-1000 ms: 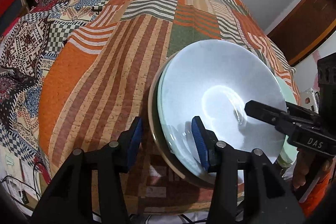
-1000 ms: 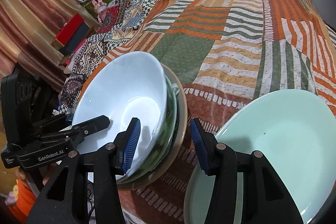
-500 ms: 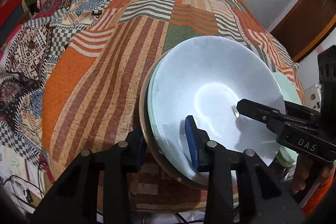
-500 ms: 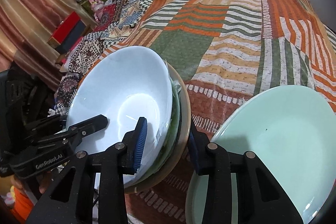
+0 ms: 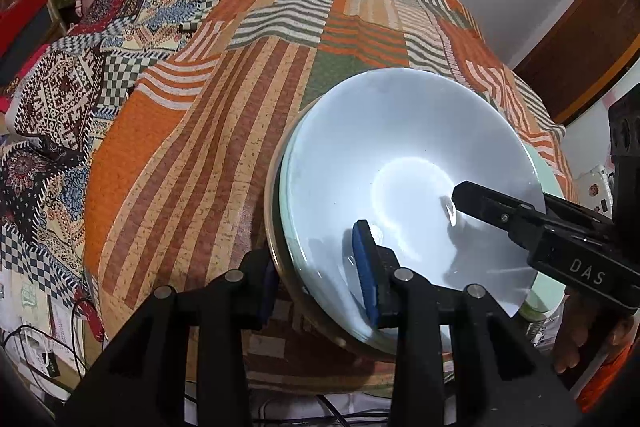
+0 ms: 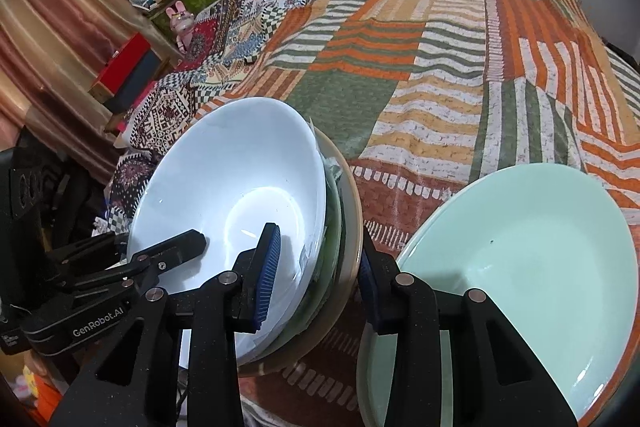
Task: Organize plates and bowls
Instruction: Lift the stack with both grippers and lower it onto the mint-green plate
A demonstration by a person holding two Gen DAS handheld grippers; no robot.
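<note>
Patchwork bedspread [image 5: 240,131] in orange, green and cream stripes covers the bed; cluttered shelf with a pink bunny toy [image 6: 181,23] sits far left, white wall behind.

Going left to right from my end: left tool [image 5: 316,275] is clamped on the near-left rim of a stack of dishes. One blue pad [image 5: 365,267] sits inside the white bowl [image 5: 400,155] on top; the other finger is outside, under the tan plate [image 6: 352,227] at the bottom of the stack. Its jaws have just been closing, rim between them.

Right tool [image 6: 316,275] grips the same stack on its opposite rim, one pad [image 6: 269,267] inside the white bowl, the other behind the tan plate's edge. Those jaws have also just been closing on the rim. Something green shows sandwiched between bowl and tan plate; can't tell what exactly.

Stack is tilted, sitting at the near edge of the bed. Pale green plate [image 6: 540,259] lies just beside it on the right, on the bedspread.
</note>
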